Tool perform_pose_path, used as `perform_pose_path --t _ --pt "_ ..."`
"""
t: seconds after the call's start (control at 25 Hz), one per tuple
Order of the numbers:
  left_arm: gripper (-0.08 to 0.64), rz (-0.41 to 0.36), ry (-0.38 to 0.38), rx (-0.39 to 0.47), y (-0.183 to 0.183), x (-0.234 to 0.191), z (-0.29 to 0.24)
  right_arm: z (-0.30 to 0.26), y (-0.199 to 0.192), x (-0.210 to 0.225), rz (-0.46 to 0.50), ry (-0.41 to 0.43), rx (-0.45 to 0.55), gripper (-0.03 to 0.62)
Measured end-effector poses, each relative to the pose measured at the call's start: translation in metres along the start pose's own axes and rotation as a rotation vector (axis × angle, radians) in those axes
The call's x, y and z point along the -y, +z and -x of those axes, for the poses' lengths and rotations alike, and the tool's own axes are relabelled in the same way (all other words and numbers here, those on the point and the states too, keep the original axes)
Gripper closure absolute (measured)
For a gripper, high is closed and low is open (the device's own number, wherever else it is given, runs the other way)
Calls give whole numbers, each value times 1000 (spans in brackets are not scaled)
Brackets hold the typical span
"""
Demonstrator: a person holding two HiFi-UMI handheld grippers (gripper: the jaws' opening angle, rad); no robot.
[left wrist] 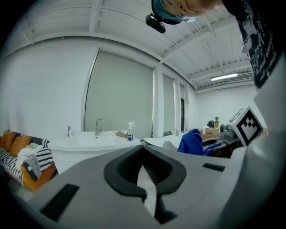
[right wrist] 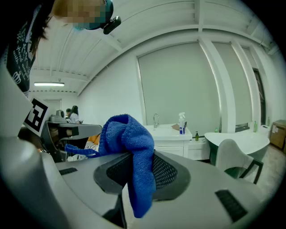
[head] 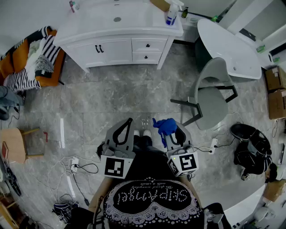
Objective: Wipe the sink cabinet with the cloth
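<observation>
The white sink cabinet (head: 120,42) with drawers stands across the grey tiled floor, well away from both grippers. It also shows far off in the left gripper view (left wrist: 89,145) and the right gripper view (right wrist: 172,136). My right gripper (head: 169,134) is shut on a blue cloth (head: 164,126), which is bunched over the jaw tips and hangs down between them (right wrist: 132,147). My left gripper (head: 129,121) is shut with nothing in it (left wrist: 144,150). Both are held close to the person's body, pointing toward the cabinet.
A spray bottle (head: 172,13) stands on the cabinet's right end. A grey-green chair (head: 210,94) and a white oval table (head: 230,44) are to the right. An orange sofa with striped cloths (head: 31,58) is left. Cables and a power strip (head: 76,163) lie on the floor nearby.
</observation>
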State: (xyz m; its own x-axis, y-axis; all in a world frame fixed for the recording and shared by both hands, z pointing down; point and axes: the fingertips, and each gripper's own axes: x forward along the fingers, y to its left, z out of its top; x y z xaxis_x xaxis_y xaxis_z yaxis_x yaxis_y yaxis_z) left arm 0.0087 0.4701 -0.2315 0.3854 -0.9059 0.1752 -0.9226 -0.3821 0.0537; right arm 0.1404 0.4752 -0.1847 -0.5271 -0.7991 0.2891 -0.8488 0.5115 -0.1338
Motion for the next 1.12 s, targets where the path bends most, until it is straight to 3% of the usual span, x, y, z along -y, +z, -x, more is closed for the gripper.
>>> perform_pose_path --t 0.68,1.12 --pt "557 -1 17 -5 -2 4 4 3 2 1 8 19 9 477" --pt "557 -16 -3 -3 -6 36 -8 23 6 18 -20 89 72 477"
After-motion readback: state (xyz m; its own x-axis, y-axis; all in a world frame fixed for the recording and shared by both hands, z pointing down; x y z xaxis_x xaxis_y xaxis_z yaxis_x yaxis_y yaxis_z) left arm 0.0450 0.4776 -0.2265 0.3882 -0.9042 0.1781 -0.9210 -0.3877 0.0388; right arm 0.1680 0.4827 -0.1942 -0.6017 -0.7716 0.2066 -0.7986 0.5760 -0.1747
